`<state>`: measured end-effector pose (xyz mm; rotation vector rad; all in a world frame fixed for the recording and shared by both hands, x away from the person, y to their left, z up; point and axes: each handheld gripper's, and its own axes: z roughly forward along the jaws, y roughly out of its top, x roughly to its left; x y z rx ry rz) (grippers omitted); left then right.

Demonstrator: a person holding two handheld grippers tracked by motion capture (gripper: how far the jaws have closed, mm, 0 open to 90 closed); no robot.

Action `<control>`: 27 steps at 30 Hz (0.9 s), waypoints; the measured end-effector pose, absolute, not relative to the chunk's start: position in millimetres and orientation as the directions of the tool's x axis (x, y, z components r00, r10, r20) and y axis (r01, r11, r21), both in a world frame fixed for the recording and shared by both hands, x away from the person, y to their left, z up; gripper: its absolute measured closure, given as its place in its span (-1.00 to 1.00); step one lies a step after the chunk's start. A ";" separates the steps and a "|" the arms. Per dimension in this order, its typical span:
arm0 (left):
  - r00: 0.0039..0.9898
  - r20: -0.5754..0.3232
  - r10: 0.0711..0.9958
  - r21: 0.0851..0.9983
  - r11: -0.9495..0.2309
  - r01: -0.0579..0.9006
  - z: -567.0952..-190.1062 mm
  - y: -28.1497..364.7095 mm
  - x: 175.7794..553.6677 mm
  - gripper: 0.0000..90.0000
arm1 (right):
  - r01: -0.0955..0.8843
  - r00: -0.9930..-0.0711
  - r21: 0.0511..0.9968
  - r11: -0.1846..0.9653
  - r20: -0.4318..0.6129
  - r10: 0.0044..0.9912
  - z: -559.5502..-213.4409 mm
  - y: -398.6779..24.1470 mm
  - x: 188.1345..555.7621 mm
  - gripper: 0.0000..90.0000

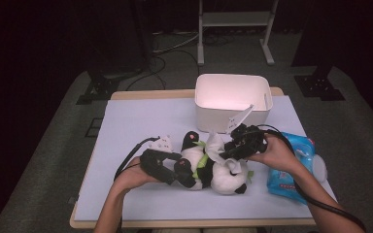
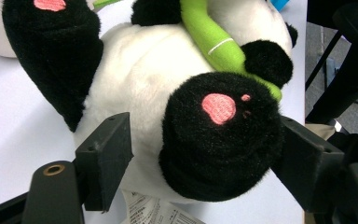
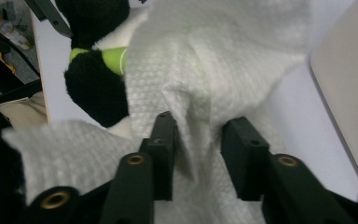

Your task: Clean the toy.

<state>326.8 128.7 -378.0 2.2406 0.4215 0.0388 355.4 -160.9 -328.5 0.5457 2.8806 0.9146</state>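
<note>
The panda plush [image 2: 158, 88] lies on the surface, one black foot [image 2: 219, 140] clamped between the left gripper [image 2: 205, 154] jaws. It is soft, light and compressible; grip limbs. The right gripper [image 3: 198, 140] jaws stand narrow, pinching a fold of thin, limp white wipe [image 3: 214, 70].

Plush panda [image 1: 209, 170] lying on table, white wipe [image 3: 223, 70] draped over it.

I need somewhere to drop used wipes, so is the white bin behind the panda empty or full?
Cannot tell for sure. The white bin stands upright and open-topped; the inside that shows looks bare, but its near wall hides the bottom.
</note>
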 end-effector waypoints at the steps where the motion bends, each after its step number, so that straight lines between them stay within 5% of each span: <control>1: 0.945 -0.117 0.306 0.754 -0.592 0.285 -378.0 128.4 327.0 -0.48 | 0.317 -0.933 0.571 0.757 0.048 0.355 -328.7 -160.5 355.1 0.60; 6: 0.949 -0.111 0.295 0.758 -0.592 0.273 -372.2 124.9 325.3 -0.50 | 0.319 -0.936 0.578 0.752 0.069 0.344 -328.1 -165.8 352.0 0.82; 27: 0.946 -0.070 0.317 0.739 -0.620 0.263 -347.3 125.3 334.9 -0.49 | 0.376 -0.918 0.562 0.737 0.119 0.377 -346.3 -217.7 330.3 0.87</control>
